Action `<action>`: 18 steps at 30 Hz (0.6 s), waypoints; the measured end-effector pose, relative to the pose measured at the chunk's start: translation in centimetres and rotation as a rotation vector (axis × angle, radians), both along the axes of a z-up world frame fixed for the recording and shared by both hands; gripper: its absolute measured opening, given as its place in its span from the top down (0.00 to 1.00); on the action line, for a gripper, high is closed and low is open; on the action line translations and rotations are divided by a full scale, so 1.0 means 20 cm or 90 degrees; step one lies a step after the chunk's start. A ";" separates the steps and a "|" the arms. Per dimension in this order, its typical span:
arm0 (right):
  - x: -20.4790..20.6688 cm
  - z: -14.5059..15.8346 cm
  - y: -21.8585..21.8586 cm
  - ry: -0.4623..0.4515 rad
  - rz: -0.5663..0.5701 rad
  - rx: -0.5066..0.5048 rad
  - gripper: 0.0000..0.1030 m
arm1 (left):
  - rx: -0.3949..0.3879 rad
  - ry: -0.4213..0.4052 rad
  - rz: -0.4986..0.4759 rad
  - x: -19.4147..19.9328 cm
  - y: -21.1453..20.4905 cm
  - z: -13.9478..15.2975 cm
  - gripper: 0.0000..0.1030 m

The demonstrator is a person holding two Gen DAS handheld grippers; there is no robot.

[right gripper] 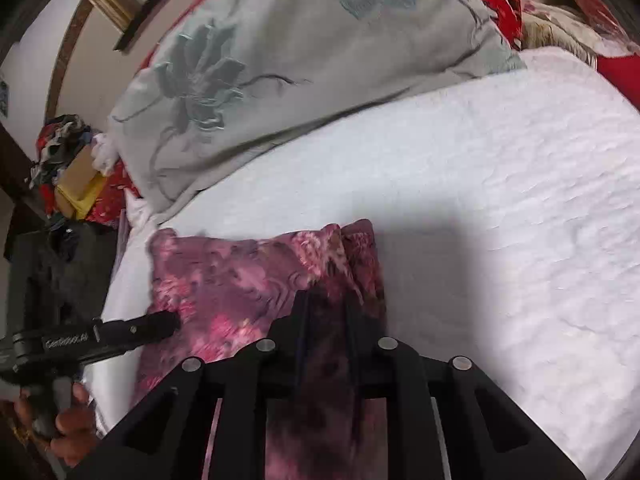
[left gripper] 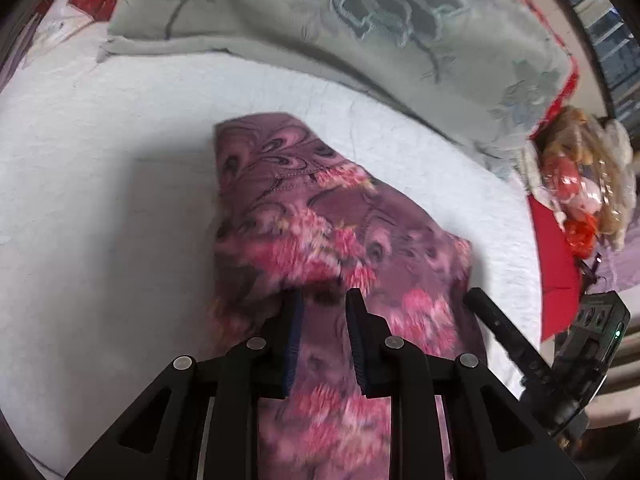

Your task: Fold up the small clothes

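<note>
2 claws on 1 garment (left gripper: 320,216), a purple cloth with pink flowers and a peacock-feather print, spread over a white bed cover (left gripper: 100,208). Left claw (left gripper: 323,300) narrowed to a small gap, cloth bunched up between its fingers (left gripper: 294,320) and draped over the tips; gripping the garment at its near edge, as far as the blur allows. Right claw (right gripper: 326,300) likewise nearly closed, with a dark fold of the garment (right gripper: 240,280) running down between its fingers (right gripper: 301,320); hold looks firm, though shadow hides the exact contact.

Relative to the garment: grey pillow (left gripper: 360,32) with a stitched flower lying beyond its far edge, apart from it, resting on the bed cover. Red fabric (left gripper: 556,264) and a doll (left gripper: 576,184) with blond hair well off to one side in the left wrist view, past the edge of the bed cover. In that same view, right claw's black finger (left gripper: 500,328) reaching in at the garment's side, touching or just over the cloth. In the right wrist view, left claw's black body (right gripper: 100,334) coming in at the garment's other side, tip against the cloth, with a hand (right gripper: 68,428) wrapped around its grip. Heap of mixed clothes (right gripper: 60,148) far beyond the garment's corner, off the bed, beside a yellow item (right gripper: 86,196).

Garment partly lifted near both claws, far end flat on the bed cover with 1 folded edge showing 2 layers.
</note>
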State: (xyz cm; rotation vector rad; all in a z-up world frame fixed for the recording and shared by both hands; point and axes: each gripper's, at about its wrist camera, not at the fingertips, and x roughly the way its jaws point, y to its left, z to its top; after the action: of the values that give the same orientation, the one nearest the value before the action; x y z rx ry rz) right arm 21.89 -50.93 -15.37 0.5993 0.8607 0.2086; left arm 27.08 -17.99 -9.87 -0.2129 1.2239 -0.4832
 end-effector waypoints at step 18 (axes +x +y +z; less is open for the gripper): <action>-0.56 -0.09 0.20 0.066 0.160 -0.201 0.43 | 0.195 -0.085 -0.093 -0.70 0.08 -0.07 0.39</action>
State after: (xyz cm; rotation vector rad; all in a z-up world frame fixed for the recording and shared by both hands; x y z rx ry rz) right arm 10.67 -46.91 -17.21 0.2077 1.0453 0.2652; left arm 13.06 -16.45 -11.34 0.1683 1.1693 -0.4230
